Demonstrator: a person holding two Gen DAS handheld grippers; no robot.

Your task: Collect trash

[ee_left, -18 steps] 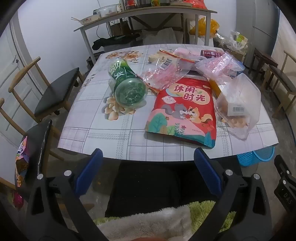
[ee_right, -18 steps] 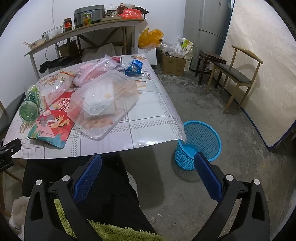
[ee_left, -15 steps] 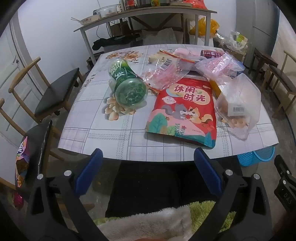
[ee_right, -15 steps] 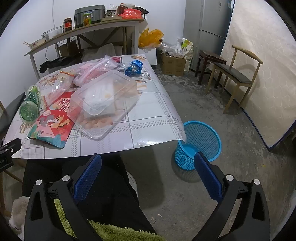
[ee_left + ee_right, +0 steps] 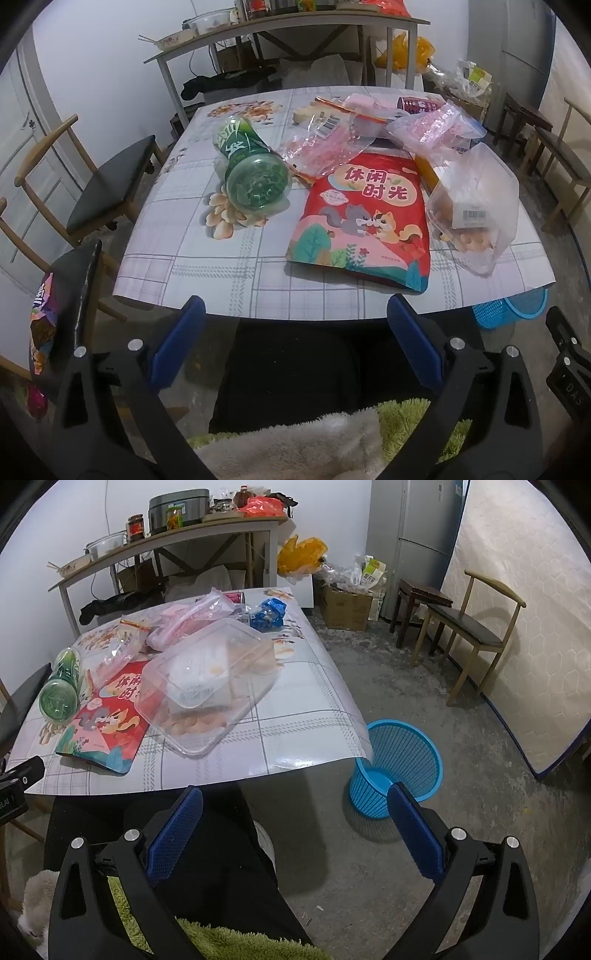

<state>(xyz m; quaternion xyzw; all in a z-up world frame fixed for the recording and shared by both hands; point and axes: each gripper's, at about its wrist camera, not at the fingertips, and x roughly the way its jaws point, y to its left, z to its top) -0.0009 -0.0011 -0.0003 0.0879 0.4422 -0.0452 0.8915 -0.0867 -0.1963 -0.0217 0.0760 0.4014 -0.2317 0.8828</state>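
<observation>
- Both the left tool (image 5: 293,334) and the right tool (image 5: 295,823) hang spread wide and empty, short of the tabletop (image 5: 207,258), likely picking a first target.
- Just ahead of the left tool lies the red snack bag (image 5: 364,218); the green bottle (image 5: 251,166) is ahead-left on its side.
- The clear clamshell box (image 5: 210,679) overlaps the bag's edge.
- The blue basket (image 5: 400,764) stands on the floor, right beside the right tool, with the tabletop corner overhanging its rim.
- Pink wrappers (image 5: 432,127) lie farthest.

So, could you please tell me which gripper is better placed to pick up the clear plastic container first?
Right: the right gripper, open, faces the clear plastic container and the blue basket.
</observation>
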